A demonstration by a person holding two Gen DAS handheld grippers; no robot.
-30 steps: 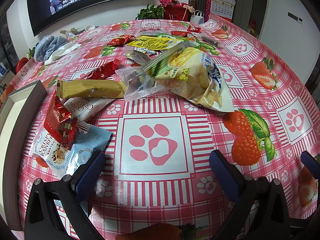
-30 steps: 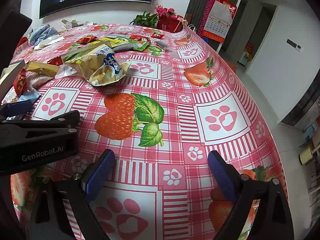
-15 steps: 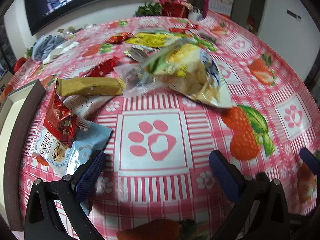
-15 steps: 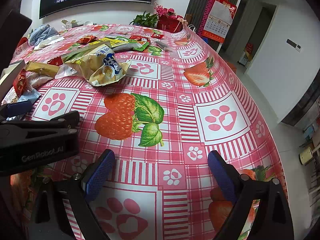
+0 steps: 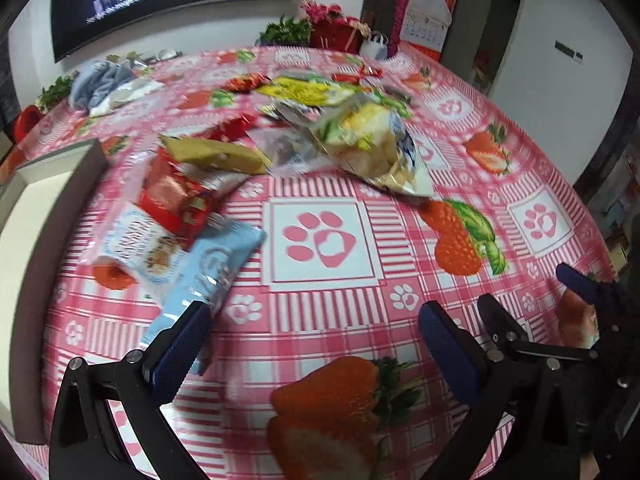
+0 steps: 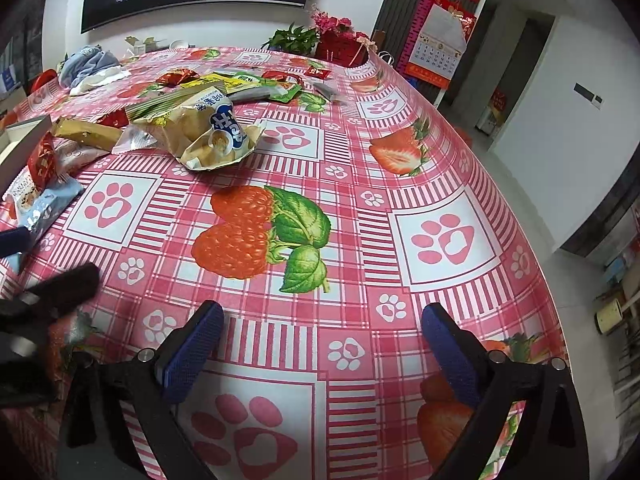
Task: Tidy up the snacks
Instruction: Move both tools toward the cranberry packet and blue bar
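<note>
Snack packets lie scattered on a round table with a pink paw-and-strawberry cloth (image 5: 320,300). In the left wrist view a light blue packet (image 5: 208,272), a white cracker packet (image 5: 136,248), a red packet (image 5: 176,196), a gold bar (image 5: 212,154) and a large yellow-white chip bag (image 5: 372,140) lie ahead. My left gripper (image 5: 316,340) is open and empty, its left fingertip just over the blue packet's near end. My right gripper (image 6: 320,344) is open and empty over bare cloth; the chip bag (image 6: 208,128) lies far ahead to its left.
A brown-rimmed box (image 5: 36,216) sits at the table's left edge. More packets (image 6: 248,84), a blue cloth (image 6: 88,64) and potted flowers (image 6: 336,40) lie at the far side. The right gripper's black frame (image 5: 560,344) is near the left gripper's right finger.
The left gripper has moved and turned left, bringing the blue and cracker packets closer to its left finger. The right gripper has stayed still.
</note>
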